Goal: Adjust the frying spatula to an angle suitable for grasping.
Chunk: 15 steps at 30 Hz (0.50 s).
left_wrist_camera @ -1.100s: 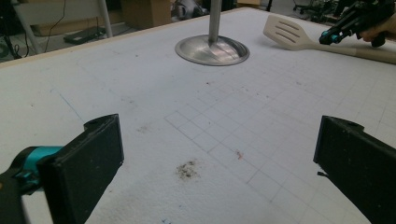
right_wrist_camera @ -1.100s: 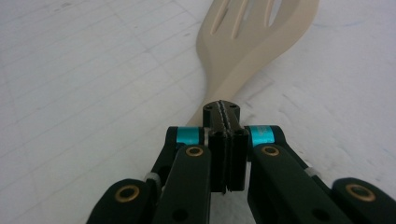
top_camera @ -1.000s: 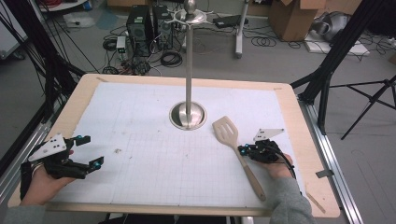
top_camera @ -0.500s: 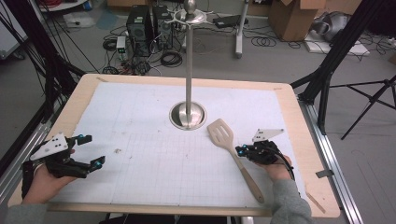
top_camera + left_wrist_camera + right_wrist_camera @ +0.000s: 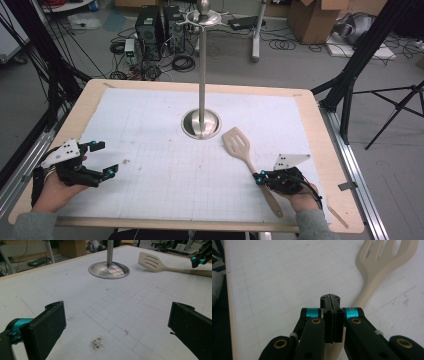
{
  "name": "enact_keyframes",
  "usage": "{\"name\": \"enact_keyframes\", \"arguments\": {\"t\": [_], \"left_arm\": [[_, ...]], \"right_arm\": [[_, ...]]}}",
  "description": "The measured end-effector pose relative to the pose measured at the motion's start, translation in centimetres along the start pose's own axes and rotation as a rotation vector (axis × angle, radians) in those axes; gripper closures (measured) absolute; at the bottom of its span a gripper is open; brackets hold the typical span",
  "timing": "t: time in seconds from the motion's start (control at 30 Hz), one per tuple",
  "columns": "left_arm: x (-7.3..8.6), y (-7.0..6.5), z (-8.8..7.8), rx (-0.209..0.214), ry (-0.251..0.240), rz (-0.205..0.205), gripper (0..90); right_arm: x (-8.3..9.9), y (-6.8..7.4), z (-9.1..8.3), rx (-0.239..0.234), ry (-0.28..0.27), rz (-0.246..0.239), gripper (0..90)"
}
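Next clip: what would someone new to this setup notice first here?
Probably the tall metal stand rising from its round base at the middle of the white gridded mat. Next, the pale slotted spatula to the right of that base, its handle clamped in the right gripper near the table's front edge. At front left, the left gripper is held with jaws wide apart and nothing between them.
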State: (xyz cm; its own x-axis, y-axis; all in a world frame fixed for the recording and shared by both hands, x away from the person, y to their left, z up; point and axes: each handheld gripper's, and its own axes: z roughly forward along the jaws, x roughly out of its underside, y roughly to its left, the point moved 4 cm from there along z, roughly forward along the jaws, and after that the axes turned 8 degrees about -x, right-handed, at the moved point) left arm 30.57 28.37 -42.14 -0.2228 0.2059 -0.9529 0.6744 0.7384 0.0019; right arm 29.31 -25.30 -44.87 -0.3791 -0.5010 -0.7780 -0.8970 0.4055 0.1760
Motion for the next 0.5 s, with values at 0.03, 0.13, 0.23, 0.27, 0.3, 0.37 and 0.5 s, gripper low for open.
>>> {"name": "enact_keyframes", "arguments": {"t": [0.03, 0.13, 0.23, 0.27, 0.3, 0.37, 0.5], "left_arm": [[0.0, 0.0, 0.0, 0.002, 0.001, 0.001, 2.0], [0.1, 0.1, 0.2, 0.003, 0.005, -0.002, 2.0], [0.1, 0.1, 0.4, 0.005, 0.010, 0.001, 2.0], [0.1, 0.1, 0.4, 0.004, 0.012, 0.001, 2.0], [0.1, 0.0, 0.5, 0.004, 0.013, 0.001, 2.0], [0.1, 0.0, 0.7, 0.006, 0.018, 0.003, 2.0], [0.2, -0.1, 1.0, 0.008, 0.024, 0.006, 2.0]], "right_arm": [[0.5, 0.3, -0.2, -0.002, 0.007, 0.005, 90.0], [1.7, 1.0, -0.8, -0.002, 0.015, 0.020, 90.0], [3.2, 1.8, -1.4, -0.007, -0.003, 0.038, 90.0], [3.6, 2.1, -1.6, -0.008, -0.019, 0.041, 90.0], [3.9, 2.4, -1.9, -0.007, -0.023, 0.039, 90.0], [4.3, 3.0, -2.1, -0.014, -0.035, 0.037, 90.0], [4.8, 3.9, -2.2, -0.033, -0.034, 0.024, 90.0]]}}
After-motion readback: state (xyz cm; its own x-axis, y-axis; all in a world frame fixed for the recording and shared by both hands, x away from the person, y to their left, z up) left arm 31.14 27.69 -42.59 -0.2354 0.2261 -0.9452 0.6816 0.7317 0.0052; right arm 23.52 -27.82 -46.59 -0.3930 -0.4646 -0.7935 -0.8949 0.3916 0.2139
